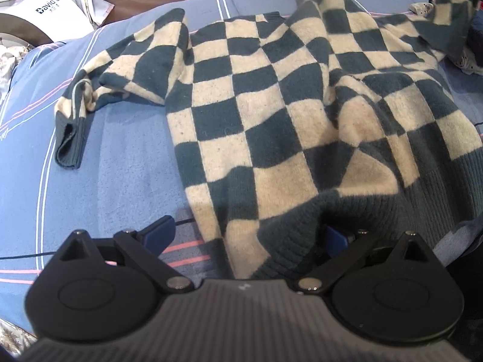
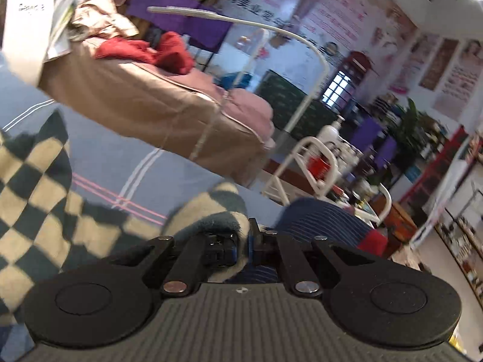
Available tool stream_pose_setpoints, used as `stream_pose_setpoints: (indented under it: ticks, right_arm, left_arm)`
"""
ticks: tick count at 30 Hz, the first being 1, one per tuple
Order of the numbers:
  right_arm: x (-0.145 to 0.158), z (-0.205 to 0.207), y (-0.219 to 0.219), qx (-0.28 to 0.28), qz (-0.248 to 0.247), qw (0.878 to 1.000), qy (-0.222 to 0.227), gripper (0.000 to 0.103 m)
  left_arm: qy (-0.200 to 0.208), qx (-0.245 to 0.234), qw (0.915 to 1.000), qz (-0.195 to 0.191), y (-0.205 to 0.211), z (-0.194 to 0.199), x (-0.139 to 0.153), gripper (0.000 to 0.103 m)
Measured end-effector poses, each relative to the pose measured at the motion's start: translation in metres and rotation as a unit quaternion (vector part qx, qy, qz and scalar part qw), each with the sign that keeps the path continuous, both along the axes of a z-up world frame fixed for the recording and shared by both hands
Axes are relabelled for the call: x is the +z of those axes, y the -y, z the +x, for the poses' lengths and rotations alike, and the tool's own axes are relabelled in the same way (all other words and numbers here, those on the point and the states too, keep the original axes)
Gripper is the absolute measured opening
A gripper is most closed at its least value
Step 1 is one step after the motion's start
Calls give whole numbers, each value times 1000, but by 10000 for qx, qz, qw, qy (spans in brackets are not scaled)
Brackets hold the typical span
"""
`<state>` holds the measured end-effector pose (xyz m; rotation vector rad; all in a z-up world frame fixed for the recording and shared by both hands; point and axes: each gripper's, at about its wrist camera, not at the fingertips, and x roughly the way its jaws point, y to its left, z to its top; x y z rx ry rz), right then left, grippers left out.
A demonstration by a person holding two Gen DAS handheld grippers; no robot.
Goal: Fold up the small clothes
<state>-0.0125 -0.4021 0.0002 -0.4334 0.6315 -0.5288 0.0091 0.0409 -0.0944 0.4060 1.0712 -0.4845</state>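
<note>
Dark green and cream squares covered the sweater, like a checkerboard, and it lay spread out and a bit wrinkly on the blue blanket with thin pink and white stripes. I was the one holding both grippers. My left gripper sat low at the near edge of the sweater, right by the dark ribbed hem. Its jaws were wide open, with one blue finger on the bare blanket and the other finger partly hidden under the hem, so the cloth sat between them but was not pinched. One sleeve lay bunched up off to the left side, with its dark cuff resting on the blanket. Far off at the top right corner, another part of the sweater was lifted up in the air. My right gripper had its jaws closed tight, pinching a fold of that same sweater, and the checkered cloth trailed down to the left from it. Behind it I saw a brown bed with red clothes on top, a white bent lamp, and a white pump bottle.
</note>
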Motion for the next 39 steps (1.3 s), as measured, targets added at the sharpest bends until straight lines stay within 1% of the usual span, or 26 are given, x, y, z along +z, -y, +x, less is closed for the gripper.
stream_pose_setpoints:
  ticks: [2, 4, 7, 8, 9, 10, 11, 14, 15, 16, 18, 19, 21, 22, 25, 28, 30, 31, 32, 33, 34, 35, 36, 37, 38, 39]
  right_arm:
    - [0, -2, 6, -149, -377, 9991, -96, 10]
    - [1, -5, 12, -224, -193, 9996, 49, 10]
    - [-13, -1, 2, 122, -167, 9994, -295, 14]
    - [-21, 0, -3, 251, -87, 9986, -452, 40]
    - [-30, 1, -7, 380, 50, 9972, -646, 78]
    - [-39, 0, -15, 515, 168, 9945, -893, 96]
    - [-50, -1, -22, 568, 135, 9927, -1058, 103]
    - [-71, -18, -55, 675, -303, 9883, -1333, 103]
    - [-73, -29, -65, 704, -200, 9884, -1328, 103]
    - [-71, -41, -74, 834, 52, 9880, -1299, 103]
    - [-60, -70, -88, 1195, 991, 9807, -1185, 103]
    - [-55, -84, -96, 1405, 1571, 9707, -1150, 103]
    - [-52, -110, -110, 1865, 2404, 9450, -1199, 103]
    - [-53, -122, -121, 2060, 2577, 9348, -1313, 103]
    - [-55, -154, -153, 2219, 2656, 9275, -1413, 103]
    - [-59, -165, -161, 2311, 3122, 9090, -1509, 103]
    - [-69, -164, -168, 2324, 3163, 9031, -1741, 96]
    - [-75, -162, -171, 2307, 3172, 9013, -1837, 94]
    - [-82, -164, -177, 2272, 3160, 9006, -1934, 89]
    - [-87, -163, -179, 2258, 3103, 9013, -2008, 73]
    - [-90, -162, -180, 2239, 3030, 9035, -2043, 59]
    - [-92, -161, -181, 2213, 3020, 9047, -2031, 32]
    - [-93, -161, -181, 2177, 3067, 9054, -1971, 25]
    - [-93, -161, -181, 2147, 3081, 9062, -1943, 21]
    - [-93, -160, -181, 2111, 3028, 9081, -1978, 18]
    - [-89, -162, -181, 2092, 2980, 9098, -1994, 16]
  left_arm:
    - [1, -2, 10000, 46, 2, 1, -1, 101]
    - [-42, -74, 9999, 70, 4, 0, -4, 102]
    - [-72, -199, 9995, 224, 11, -3, -9, 102]
    - [-61, -246, 9993, 262, 13, -5, -10, 102]
    - [-53, -301, 9991, 291, 15, -7, -10, 102]
    - [-52, -348, 9989, 305, 17, -10, -10, 102]
    - [-48, -402, 9987, 307, 16, -12, -9, 102]
    - [6, -378, 9990, 248, 5, -17, -2, 103]
    - [14, -298, 9993, 209, -1, -17, 1, 103]
    - [37, -179, 9998, 110, -11, -16, 6, 103]
    - [131, 67, 9998, -130, -34, -16, 14, 103]
    - [172, 133, 9996, -200, -45, -16, 16, 103]
    - [189, 160, 9995, -175, -63, -21, 14, 103]
    - [128, 153, 9998, -68, -68, -24, 10, 103]
    - [-121, 36, 9998, 153, -74, -40, 0, 102]
    - [-260, -119, 9996, 75, -71, -58, -7, 102]
    - [-235, -182, 9995, 58, -64, -64, -14, 101]
    - [-222, -195, 9996, 47, -61, -65, -17, 95]
    - [-235, -191, 9995, 48, -57, -66, -22, 83]
    - [-293, -155, 9994, 83, -53, -66, -28, 62]
    - [-375, -95, 9992, 109, -50, -65, -34, 51]
    - [-417, -32, 9991, 75, -48, -63, -36, 46]
    - [-412, 7, 9991, 55, -46, -62, -35, 37]
    - [-423, -33, 9991, 6, -44, -63, -31, 25]
    - [-454, -69, 9989, -99, -44, -64, -26, 4]
    - [-473, -64, 9987, -197, -45, -64, -20, 4]
